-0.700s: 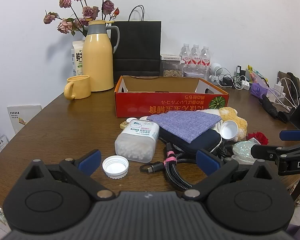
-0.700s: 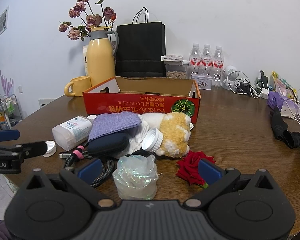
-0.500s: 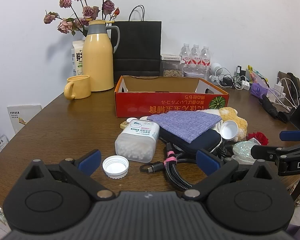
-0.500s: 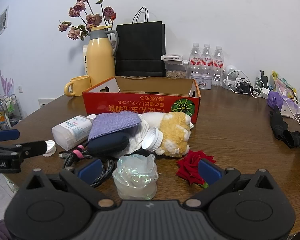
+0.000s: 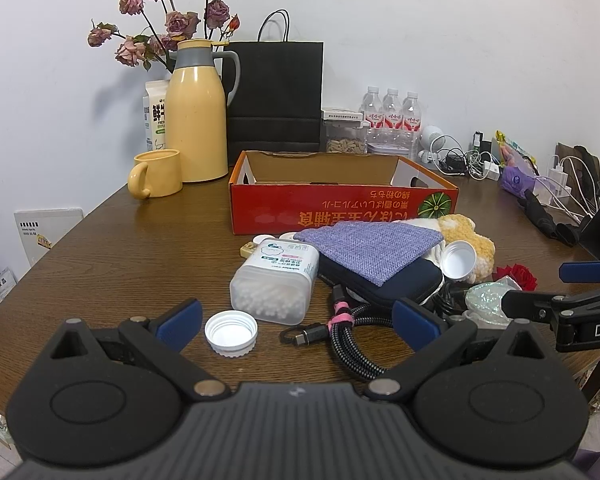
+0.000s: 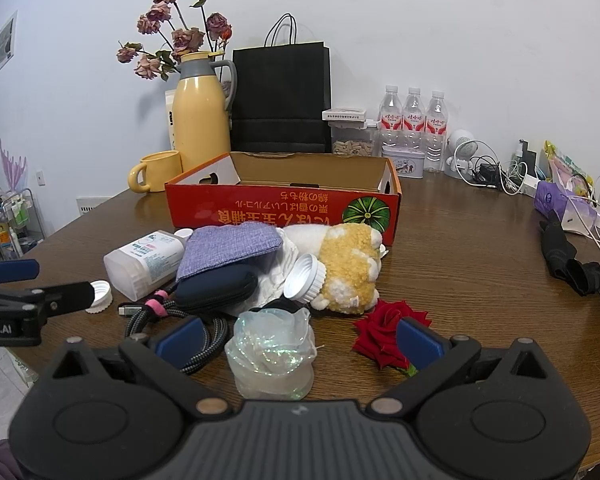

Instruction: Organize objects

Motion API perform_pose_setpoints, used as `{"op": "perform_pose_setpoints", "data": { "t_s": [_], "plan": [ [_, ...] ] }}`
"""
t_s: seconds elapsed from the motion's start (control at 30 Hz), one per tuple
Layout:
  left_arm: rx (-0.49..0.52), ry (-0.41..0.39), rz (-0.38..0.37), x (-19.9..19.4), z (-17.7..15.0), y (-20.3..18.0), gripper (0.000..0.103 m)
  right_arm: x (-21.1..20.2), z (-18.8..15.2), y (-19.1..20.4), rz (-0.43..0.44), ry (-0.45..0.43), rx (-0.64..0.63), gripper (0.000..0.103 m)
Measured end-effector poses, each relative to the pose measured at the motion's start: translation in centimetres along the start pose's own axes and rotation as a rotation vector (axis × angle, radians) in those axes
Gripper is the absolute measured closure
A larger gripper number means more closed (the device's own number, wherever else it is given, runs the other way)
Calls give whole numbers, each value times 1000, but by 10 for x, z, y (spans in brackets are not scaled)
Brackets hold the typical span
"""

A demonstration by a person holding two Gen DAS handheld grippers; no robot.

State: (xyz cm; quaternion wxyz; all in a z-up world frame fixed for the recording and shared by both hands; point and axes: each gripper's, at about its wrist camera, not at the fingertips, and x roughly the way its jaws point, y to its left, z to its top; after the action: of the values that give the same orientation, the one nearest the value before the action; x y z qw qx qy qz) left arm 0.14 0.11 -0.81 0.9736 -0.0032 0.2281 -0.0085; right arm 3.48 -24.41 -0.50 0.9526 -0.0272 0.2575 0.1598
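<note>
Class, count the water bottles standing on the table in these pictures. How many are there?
3. The water bottles stand in a row by the back wall, right of the black paper bag, behind the red box. More could be hidden.

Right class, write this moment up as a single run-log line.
left tool: open, behind white cap | right tool: open, behind iridescent bag | red box: looks empty | nothing held

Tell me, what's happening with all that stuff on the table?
Someone is tidying up with a gripper in each hand. Both the left gripper and the right gripper are open and hold nothing. A pile sits on the table: a cotton swab box, a white cap, a cable, a plush toy and a red rose. The red cardboard box behind looks empty from here.
</note>
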Motion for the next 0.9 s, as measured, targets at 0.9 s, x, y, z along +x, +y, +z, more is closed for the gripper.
{"op": "perform_pose_setpoints", "data": {
  "t_s": [0.9],
  "plan": [
    [-2,2,-1,0,0,0,0,1,-1,1,1,1,1,0]
  ]
}}
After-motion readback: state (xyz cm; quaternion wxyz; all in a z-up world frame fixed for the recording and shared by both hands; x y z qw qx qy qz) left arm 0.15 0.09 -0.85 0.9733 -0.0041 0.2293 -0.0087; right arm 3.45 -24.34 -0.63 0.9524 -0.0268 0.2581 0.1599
